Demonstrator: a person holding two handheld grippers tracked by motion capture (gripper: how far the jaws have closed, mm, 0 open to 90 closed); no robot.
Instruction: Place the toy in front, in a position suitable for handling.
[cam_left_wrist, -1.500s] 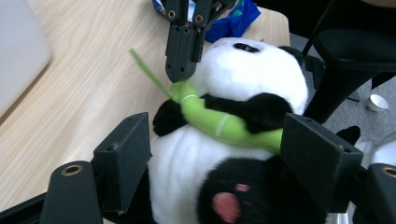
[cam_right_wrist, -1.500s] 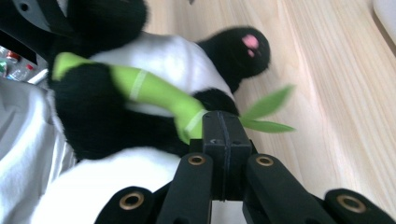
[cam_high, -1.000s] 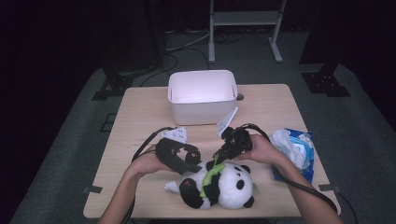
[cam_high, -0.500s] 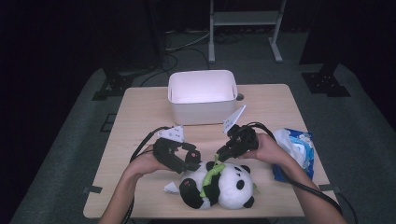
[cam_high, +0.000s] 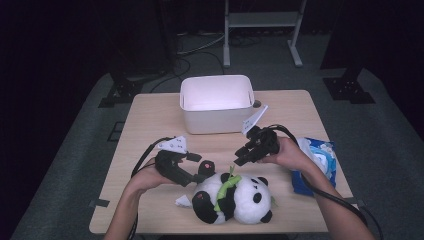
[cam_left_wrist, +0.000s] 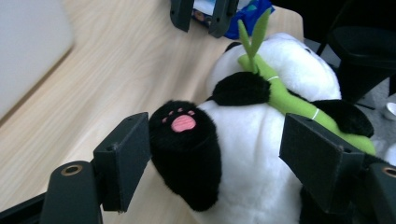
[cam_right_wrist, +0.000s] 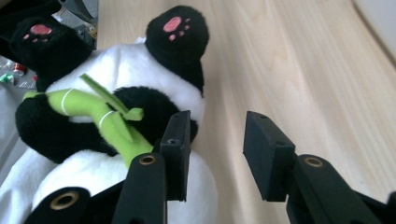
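Observation:
A black-and-white panda plush (cam_high: 232, 197) lies on its back at the near edge of the wooden table (cam_high: 150, 120), with a green bamboo stalk (cam_high: 226, 187) across its chest. My left gripper (cam_high: 199, 172) reaches in from the left. In the left gripper view its jaws stand open around a black paw (cam_left_wrist: 184, 149) with a pink pad; the paw rests against one pad, the other is apart from it. My right gripper (cam_high: 243, 155) hovers just beyond the panda. Its jaws have just been opening, with only bare wood between them and the bamboo (cam_right_wrist: 107, 121) beside one finger (cam_right_wrist: 175, 140).
A white bin (cam_high: 216, 102) stands at the far middle of the table. A blue packet (cam_high: 320, 165) lies at the right edge, under the person's right wrist. Black cables trail from both grippers. A small white scrap (cam_high: 182, 201) lies by the panda's feet.
The right gripper has lifted and drawn back from the panda's chest toward the far right, its jaws wider apart. The left gripper and the panda stay where they were.

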